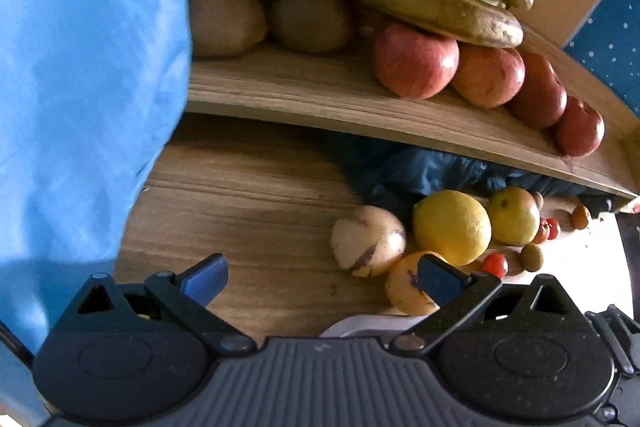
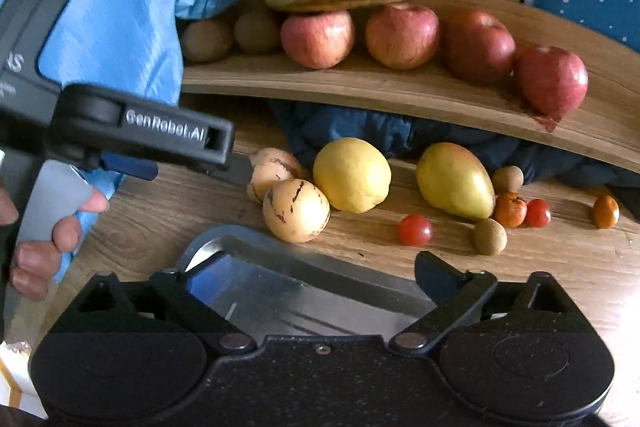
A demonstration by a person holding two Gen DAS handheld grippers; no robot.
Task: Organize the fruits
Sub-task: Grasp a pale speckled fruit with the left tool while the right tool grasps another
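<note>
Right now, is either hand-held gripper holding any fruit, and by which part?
Nothing is held. The left hand-held gripper and right hand-held gripper both stand open and empty, above the wooden table.

Left tool [image 1: 322, 281]: black housing, two round textured hubs, ribbed grey centre plate, silver pivot rivets, angled black link arms, blue finger pads [image 1: 204, 283]. Same left tool seen side-on from right wrist view: black bar with white "GenRobot.AI" lettering, grey handle, hand [image 2: 40, 243] wrapped round it. Right tool [image 2: 316, 281]: same build, speckled black centre plate with one small screw, silver rivets, blue pads [image 2: 208, 281].
</note>
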